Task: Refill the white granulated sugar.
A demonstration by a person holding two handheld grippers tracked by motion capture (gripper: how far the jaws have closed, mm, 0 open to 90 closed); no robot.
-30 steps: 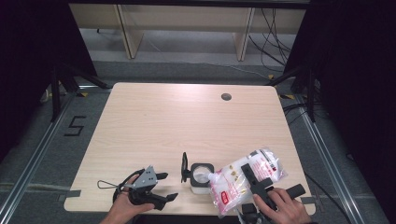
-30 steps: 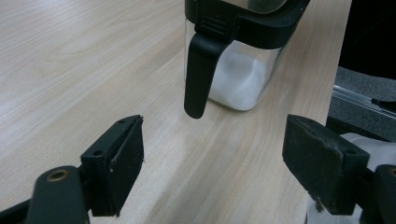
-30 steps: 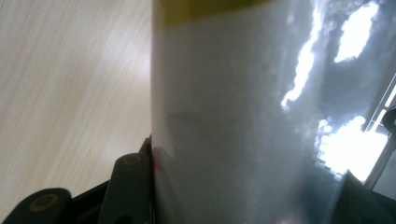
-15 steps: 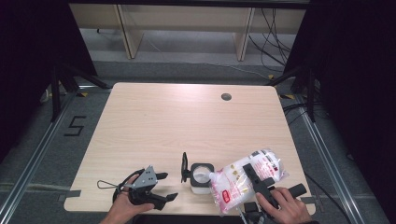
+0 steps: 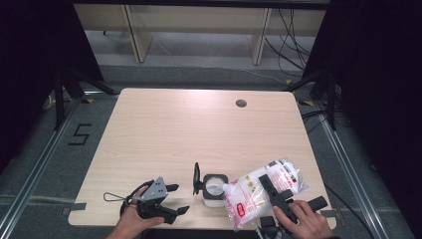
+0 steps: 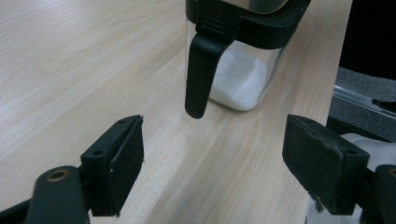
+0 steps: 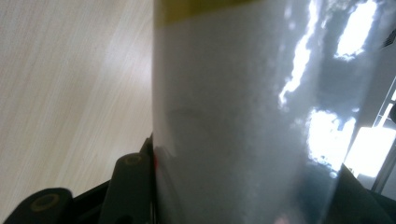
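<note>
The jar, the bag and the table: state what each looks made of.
Jar: clear glass or hard plastic, since the white grains show through; matte black plastic rim and lid. Bag: thin glossy plastic film, with glare and creases, held by the right gripper. Table: pale wood-grain top, probably laminate.

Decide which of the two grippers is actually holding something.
The right gripper: its jaws clamp the plastic bag of white grains tipped at the jar. The left gripper stands open, with nothing between its jaws.
</note>
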